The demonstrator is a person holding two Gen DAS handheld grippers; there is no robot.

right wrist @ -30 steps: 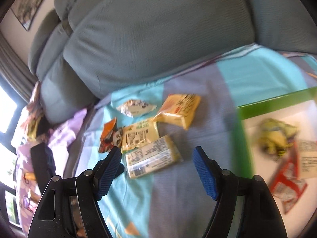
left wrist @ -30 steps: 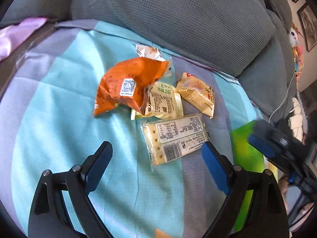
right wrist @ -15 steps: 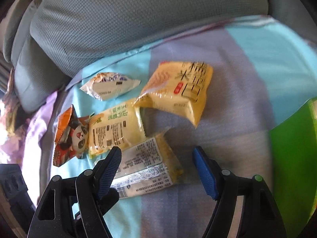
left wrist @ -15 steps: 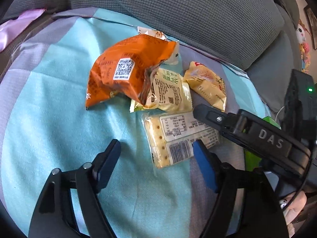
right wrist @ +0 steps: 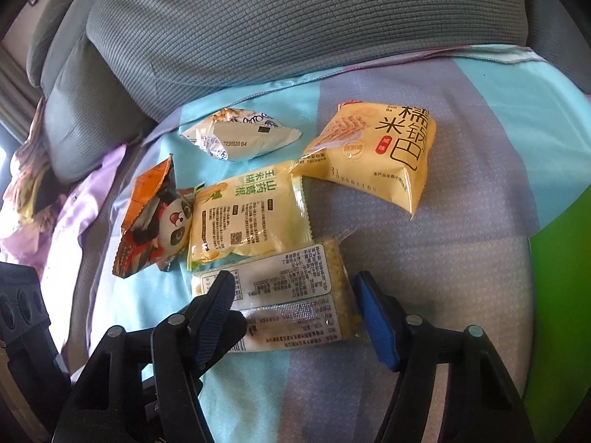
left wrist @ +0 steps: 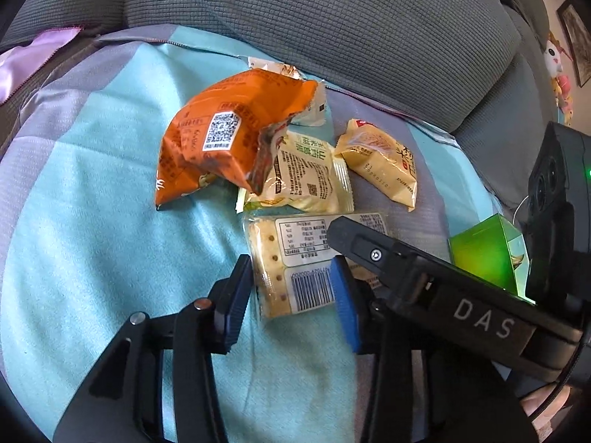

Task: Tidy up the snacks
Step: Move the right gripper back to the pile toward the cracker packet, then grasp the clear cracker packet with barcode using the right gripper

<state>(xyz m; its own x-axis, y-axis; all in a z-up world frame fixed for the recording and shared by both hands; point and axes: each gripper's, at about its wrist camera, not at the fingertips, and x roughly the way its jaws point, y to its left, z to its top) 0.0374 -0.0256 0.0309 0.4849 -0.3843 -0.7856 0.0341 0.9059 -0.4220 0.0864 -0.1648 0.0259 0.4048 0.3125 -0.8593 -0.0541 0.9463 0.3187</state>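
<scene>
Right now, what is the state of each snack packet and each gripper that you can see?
Cracker packet: sealed, flat on the blanket, between both grippers' pads.
Orange bag: torn open, crumpled, leaning on the green-print packet.
Green-print packet: sealed, lying flat.
Yellow packet: sealed, puffy, lying apart.
White packet: sealed, near the cushion.
Left gripper: jaws closing around the cracker packet.
Right gripper: jaws closing, astride the same packet.
</scene>
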